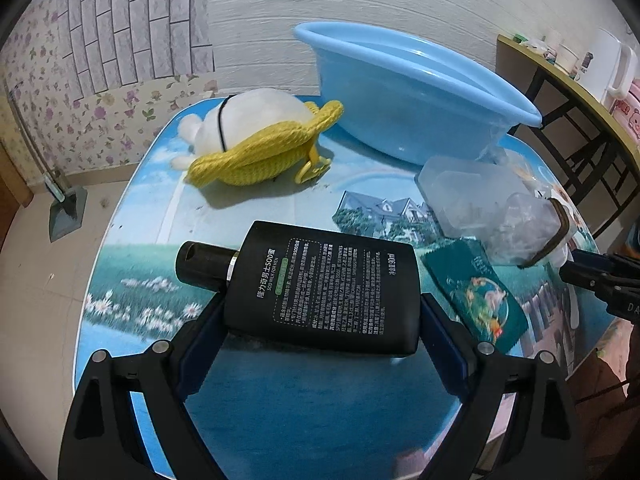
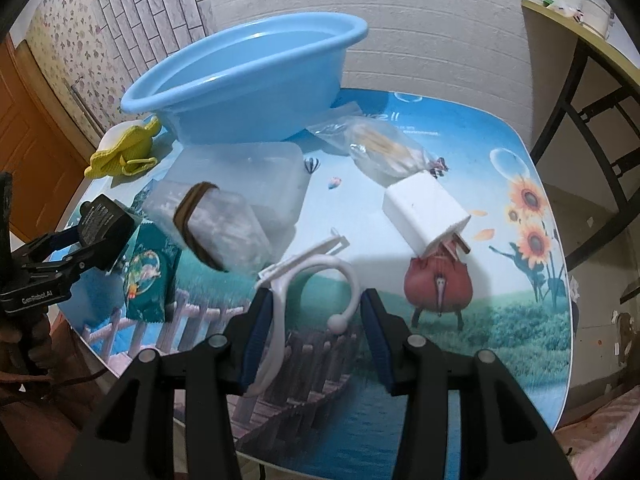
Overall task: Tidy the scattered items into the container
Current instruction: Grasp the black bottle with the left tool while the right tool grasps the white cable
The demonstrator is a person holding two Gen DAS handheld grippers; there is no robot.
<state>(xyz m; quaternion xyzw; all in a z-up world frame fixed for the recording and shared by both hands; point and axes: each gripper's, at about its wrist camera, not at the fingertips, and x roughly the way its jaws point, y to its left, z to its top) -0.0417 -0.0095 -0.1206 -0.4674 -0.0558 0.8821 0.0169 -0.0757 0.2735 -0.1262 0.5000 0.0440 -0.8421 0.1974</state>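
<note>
black bottle clamped between left tongs | basin beyond

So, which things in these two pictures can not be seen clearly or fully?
- Blue basin: its floor is hidden by its own wall in both views, so its contents cannot be told.
- Black bottle in the left gripper: small print too fine to read, left wrist view.
- White plastic hook: lower end hidden behind a finger of the right gripper; grip unclear.

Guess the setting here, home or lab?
Likely a home room: floral wallpaper, a blue wash basin on a table with a printed scenic cover, and a side desk with household clutter.
</note>
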